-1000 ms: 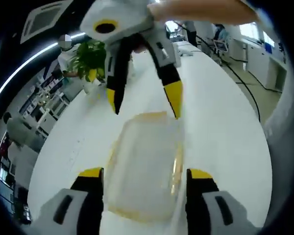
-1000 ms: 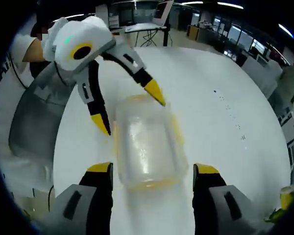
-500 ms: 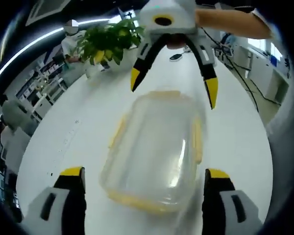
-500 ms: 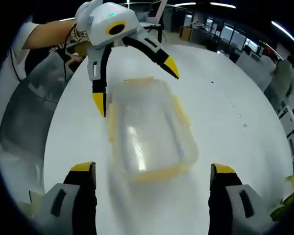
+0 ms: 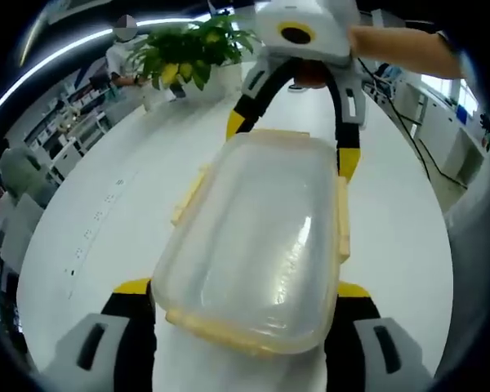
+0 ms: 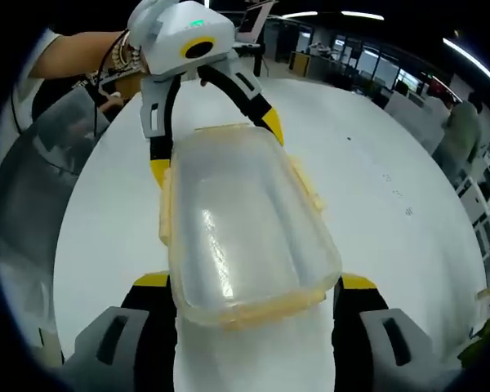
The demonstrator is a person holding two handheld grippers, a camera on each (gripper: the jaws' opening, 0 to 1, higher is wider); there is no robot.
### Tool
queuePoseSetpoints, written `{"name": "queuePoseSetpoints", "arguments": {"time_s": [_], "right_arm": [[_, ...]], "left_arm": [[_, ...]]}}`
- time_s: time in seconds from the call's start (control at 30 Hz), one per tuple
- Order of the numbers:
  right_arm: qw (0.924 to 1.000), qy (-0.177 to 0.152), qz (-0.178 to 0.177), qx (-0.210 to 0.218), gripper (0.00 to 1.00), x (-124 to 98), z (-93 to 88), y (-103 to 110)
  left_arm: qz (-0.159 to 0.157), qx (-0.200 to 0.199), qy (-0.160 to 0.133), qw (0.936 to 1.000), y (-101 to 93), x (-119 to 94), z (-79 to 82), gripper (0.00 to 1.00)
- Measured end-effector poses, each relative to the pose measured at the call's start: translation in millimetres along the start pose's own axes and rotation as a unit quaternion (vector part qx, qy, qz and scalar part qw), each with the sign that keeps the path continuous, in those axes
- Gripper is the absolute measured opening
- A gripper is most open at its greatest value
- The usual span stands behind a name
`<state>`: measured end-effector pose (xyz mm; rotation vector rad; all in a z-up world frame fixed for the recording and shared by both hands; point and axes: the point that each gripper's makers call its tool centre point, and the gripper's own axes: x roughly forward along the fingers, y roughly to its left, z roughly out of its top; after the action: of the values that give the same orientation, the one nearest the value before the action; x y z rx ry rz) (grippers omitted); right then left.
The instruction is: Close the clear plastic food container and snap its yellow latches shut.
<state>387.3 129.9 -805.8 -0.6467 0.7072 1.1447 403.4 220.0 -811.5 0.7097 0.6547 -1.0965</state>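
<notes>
White and curved, the worktop [image 5: 114, 196] runs back toward a leafy potted plant [image 5: 184, 53] and an open office with desks and ceiling lights. On it lies the clear plastic food container [image 5: 257, 245], lid on, its long axis running from one gripper to the other, so each view looks along its length. Yellow latches [image 5: 341, 219] show along its long sides and ends; whether they are snapped down is hard to tell.

The left gripper [image 5: 241, 298] has its fingers spread wide, one on each side of the container's near end; the container hides their tips. The right gripper [image 6: 249, 290] is likewise spread, astride the opposite end. Whether any finger touches the plastic cannot be told. No writing can be read anywhere. A person's forearm [image 5: 400, 49] is cut off behind the far gripper.
</notes>
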Motion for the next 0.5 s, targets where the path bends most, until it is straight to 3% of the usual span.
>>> {"name": "queuePoseSetpoints", "arguments": {"time_s": [0.37, 0.5], "right_arm": [[1.0000, -0.001, 0.000, 0.001, 0.76, 3, 6.3, 3], [0.9999, -0.010, 0.001, 0.001, 0.76, 12, 17.5, 3]], "left_arm": [[0.002, -0.006, 0.005, 1.0000, 4.5, -5, -6.6, 0.84], [0.004, -0.008, 0.008, 0.9999, 9.8, -12, -16.1, 0.84]]}}
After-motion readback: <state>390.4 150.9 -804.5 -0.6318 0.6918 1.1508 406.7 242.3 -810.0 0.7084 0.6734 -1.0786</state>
